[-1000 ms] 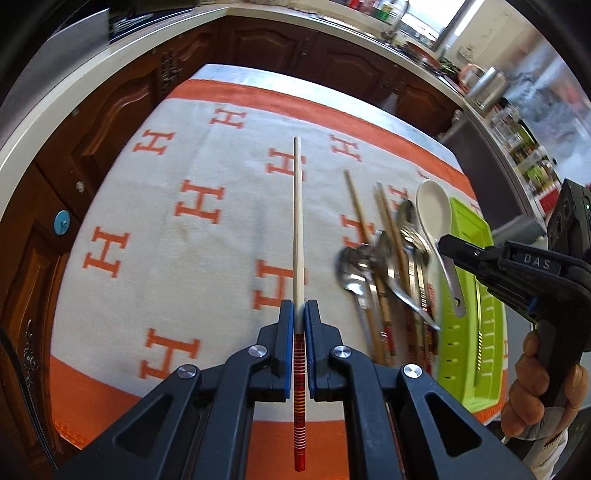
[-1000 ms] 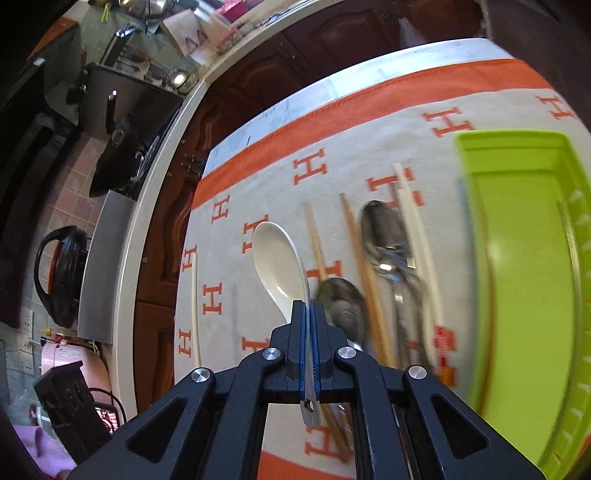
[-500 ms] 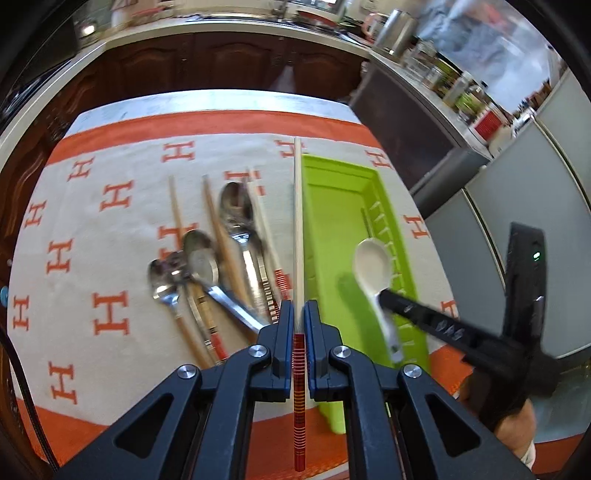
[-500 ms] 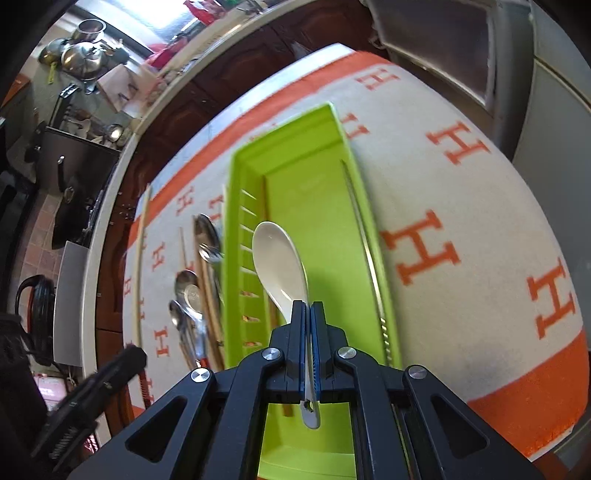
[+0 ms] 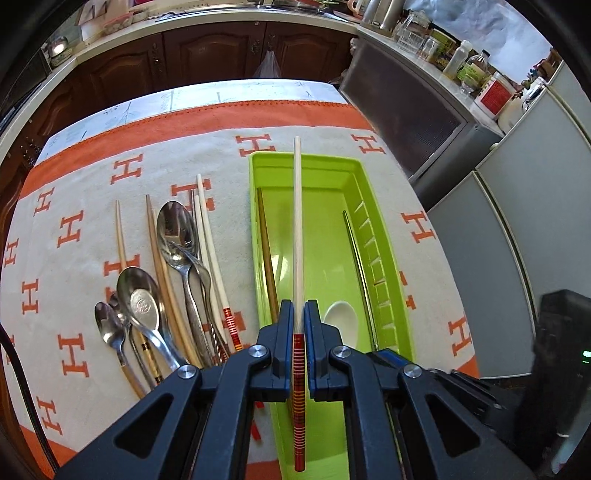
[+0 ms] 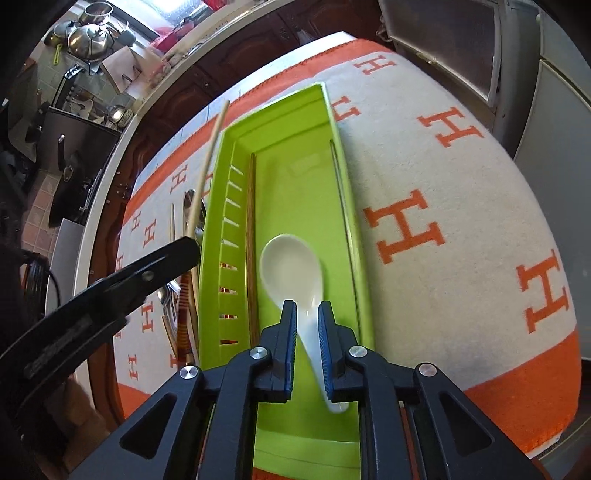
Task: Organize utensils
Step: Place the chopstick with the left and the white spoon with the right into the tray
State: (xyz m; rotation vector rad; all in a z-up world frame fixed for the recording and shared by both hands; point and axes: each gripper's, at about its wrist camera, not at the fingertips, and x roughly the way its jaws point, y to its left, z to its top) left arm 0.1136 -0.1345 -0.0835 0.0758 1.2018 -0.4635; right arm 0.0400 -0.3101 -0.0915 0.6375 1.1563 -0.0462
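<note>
right claw (image 6: 307,317) opening around white spoon (image 6: 291,266); left claw (image 5: 299,317) grips chopstick (image 5: 297,229)

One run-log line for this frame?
left gripper: shut on chopstick | right gripper: opening, white spoon between jaws | green tray: two chopsticks inside

I see a kitchen. The table carries a white cloth (image 5: 92,206) with orange border and orange H marks. Beyond the cloth's far edge run dark wood cabinets (image 5: 207,51) under a pale countertop (image 5: 221,18). Right of the cloth stand grey appliance panels (image 5: 517,229); bottles (image 5: 476,70) sit above them. Left of the cloth, pots (image 6: 88,38) and tiled floor (image 6: 37,206). Daylight is bright.
</note>
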